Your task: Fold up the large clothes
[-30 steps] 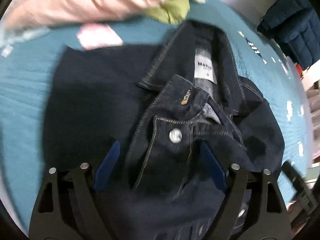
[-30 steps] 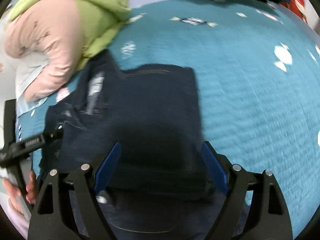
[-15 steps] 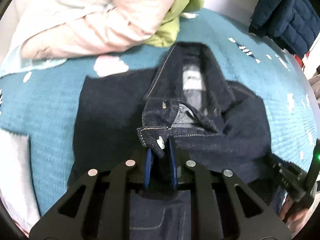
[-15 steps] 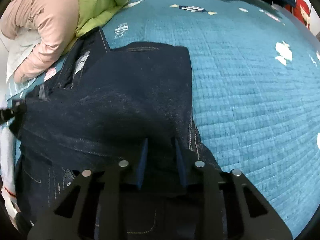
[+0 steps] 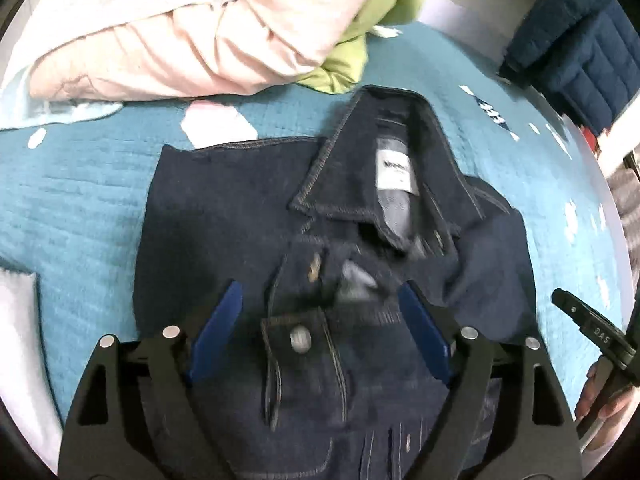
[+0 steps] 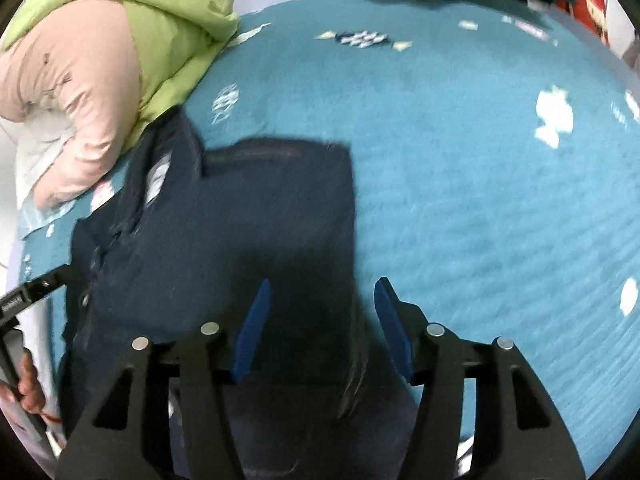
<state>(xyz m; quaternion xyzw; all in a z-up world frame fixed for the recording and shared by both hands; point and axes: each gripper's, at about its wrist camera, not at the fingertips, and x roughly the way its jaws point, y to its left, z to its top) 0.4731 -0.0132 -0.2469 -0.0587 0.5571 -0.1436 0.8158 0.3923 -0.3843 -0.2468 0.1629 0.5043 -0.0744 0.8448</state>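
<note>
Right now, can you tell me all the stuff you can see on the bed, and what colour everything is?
dark blue denim jacket: one, dark blue, spread in the middle of the bedspread, collar away from the cameras
teal quilted bedspread: one, teal with white patches, under everything
pale pink padded coat: one, pink, far left by the jacket collar
lime green padded coat: one, green, beside the pink one
navy quilted coat: one, navy, far right edge
left gripper: one, black with blue fingers, open over the jacket front
right gripper: one, black with blue fingers, open over the jacket's right side
</note>
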